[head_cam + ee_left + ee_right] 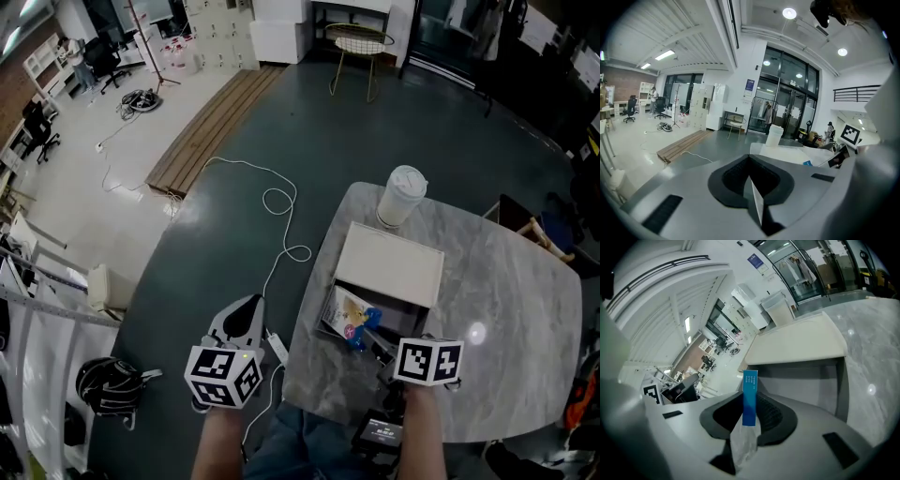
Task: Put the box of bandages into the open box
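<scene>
Box of bandages [750,397] is standing on edge between my right gripper's [749,420] fingers, which are pinching its flat faces just at the mouth of the open box [389,264]. My left gripper [752,183] is hanging well left of the open box, fingers pressed together on nothing. If I let go too soon, I am risking it catching the near wall and tipping out. I am counting one box of bandages, one open box, one lidded cup [401,195] and two grippers.
</scene>
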{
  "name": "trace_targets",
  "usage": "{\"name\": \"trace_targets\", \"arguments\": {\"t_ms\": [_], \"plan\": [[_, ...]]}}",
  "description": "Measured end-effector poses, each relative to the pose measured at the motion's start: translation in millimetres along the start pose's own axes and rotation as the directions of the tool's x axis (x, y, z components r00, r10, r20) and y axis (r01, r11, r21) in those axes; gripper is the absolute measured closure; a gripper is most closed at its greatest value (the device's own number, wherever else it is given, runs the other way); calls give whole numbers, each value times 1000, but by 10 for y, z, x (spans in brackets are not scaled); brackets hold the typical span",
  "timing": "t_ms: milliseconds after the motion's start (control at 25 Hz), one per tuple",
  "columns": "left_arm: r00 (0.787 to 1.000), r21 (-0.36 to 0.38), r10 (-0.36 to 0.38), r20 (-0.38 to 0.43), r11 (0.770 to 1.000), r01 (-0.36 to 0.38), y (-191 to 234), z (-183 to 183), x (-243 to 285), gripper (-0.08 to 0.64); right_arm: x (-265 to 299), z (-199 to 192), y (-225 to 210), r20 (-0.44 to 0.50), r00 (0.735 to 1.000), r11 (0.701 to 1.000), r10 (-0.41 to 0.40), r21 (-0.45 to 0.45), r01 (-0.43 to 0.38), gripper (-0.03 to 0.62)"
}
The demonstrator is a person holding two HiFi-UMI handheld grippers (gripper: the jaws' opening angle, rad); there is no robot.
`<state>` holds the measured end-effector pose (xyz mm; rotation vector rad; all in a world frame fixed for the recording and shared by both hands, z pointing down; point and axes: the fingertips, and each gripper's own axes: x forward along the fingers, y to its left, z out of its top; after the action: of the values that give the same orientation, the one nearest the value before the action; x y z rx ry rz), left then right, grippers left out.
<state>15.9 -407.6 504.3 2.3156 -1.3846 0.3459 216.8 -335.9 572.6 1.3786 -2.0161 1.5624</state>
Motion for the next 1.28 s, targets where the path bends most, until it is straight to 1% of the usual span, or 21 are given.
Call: {"name": "trace_targets", "arguments": {"t_ms": [120, 320, 480, 720, 880, 1160, 1280], "plan": [[1000, -1, 19, 12, 1000, -19, 63, 70, 0, 549, 41, 32, -79, -34, 999, 999, -39, 34, 40, 492], [999, -8, 41, 36, 999, -41, 160, 185, 3, 549, 83, 36, -284, -81, 986, 989, -147, 16, 149, 481], [998, -12, 50, 39, 999, -49, 213, 219, 8, 549, 112, 16, -455, -101, 964, 969, -248, -28, 246, 463], [998, -5, 51, 36, 999, -50, 247, 246, 45, 549, 212, -5, -631, -115, 924, 930, -366, -93, 357, 462], [998, 3, 47, 38, 999, -47, 220, 267, 36, 549, 245, 17, -694, -120, 910, 916, -397, -111, 385, 462], [998, 2, 62, 28, 998, -62, 270, 214, -25, 549, 331, 24, -788, -134, 899, 908, -416, -105, 405, 465], [998, 4, 60, 29, 998, -60, 263, 212, -68, 549, 350, 19, -795, -136, 895, 904, -425, -115, 411, 463]]}}
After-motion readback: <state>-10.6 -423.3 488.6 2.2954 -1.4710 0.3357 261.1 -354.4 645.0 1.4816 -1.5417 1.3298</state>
